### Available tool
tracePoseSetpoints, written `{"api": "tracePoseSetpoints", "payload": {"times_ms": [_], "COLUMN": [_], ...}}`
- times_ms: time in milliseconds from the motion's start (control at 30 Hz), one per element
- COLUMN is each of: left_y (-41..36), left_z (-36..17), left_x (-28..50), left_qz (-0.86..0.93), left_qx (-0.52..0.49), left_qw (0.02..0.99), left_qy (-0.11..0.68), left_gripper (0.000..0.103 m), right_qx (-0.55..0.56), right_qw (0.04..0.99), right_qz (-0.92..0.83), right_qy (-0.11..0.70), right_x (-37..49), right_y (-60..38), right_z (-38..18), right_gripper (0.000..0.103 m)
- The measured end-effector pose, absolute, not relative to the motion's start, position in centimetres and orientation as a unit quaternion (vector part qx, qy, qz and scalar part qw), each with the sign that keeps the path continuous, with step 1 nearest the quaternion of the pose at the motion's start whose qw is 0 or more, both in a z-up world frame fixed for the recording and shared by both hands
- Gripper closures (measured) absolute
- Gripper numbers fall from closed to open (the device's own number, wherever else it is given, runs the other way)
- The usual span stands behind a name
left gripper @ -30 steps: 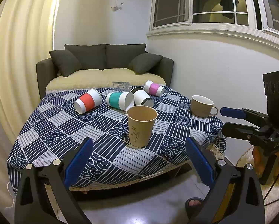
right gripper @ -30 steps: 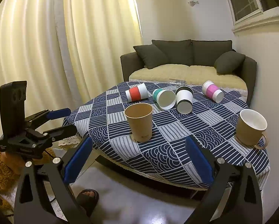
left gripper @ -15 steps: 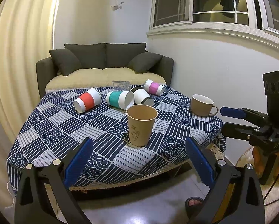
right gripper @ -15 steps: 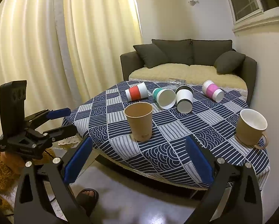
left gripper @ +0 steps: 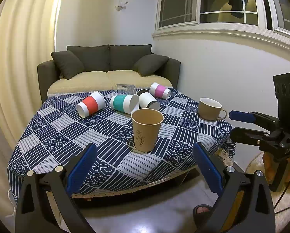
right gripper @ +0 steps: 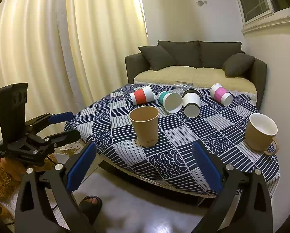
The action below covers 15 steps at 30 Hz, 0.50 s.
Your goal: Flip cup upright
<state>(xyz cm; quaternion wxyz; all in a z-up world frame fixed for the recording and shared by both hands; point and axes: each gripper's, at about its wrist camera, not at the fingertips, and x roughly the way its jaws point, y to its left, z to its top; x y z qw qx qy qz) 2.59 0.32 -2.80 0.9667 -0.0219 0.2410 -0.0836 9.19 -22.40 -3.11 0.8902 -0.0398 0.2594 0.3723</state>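
Note:
A brown paper cup (left gripper: 146, 129) stands upright near the table's front edge; it also shows in the right wrist view (right gripper: 145, 125). Behind it several banded cups lie on their sides: red (left gripper: 91, 104), teal (left gripper: 124, 103), black (left gripper: 147, 102) and pink (left gripper: 160, 90). My left gripper (left gripper: 145, 168) is open and empty, held off the table in front of the brown cup. My right gripper (right gripper: 144, 167) is open and empty, also off the table's edge. Each gripper shows in the other's view, the right one (left gripper: 242, 125) and the left one (right gripper: 63, 125).
A tan mug (left gripper: 210, 109) stands upright at the table's right side. A clear glass (left gripper: 125, 89) lies at the far edge. The table carries a blue patterned cloth (left gripper: 67, 136). A dark sofa (left gripper: 110, 68) stands behind, curtains on the left, a foot in a sandal (left gripper: 202, 211) below.

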Motion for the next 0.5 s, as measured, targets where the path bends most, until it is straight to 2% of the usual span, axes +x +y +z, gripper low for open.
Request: {"api": "tracePoseSetpoints", "payload": {"times_ms": [500], "left_y": [0.28], "left_z": [-2.74], "left_x": [2.51], "left_qz": [-0.083], "left_qx": [-0.021], "left_qw": [0.967], "left_qy": [0.24], "left_gripper": [0.007], "right_qx": [-0.04], "right_qw": [0.89], "right_qz": [0.371], "right_qy": [0.262], "right_x": [9.33], "right_y": [-22.36], "right_z": [-3.22], "right_gripper": [0.005]}}
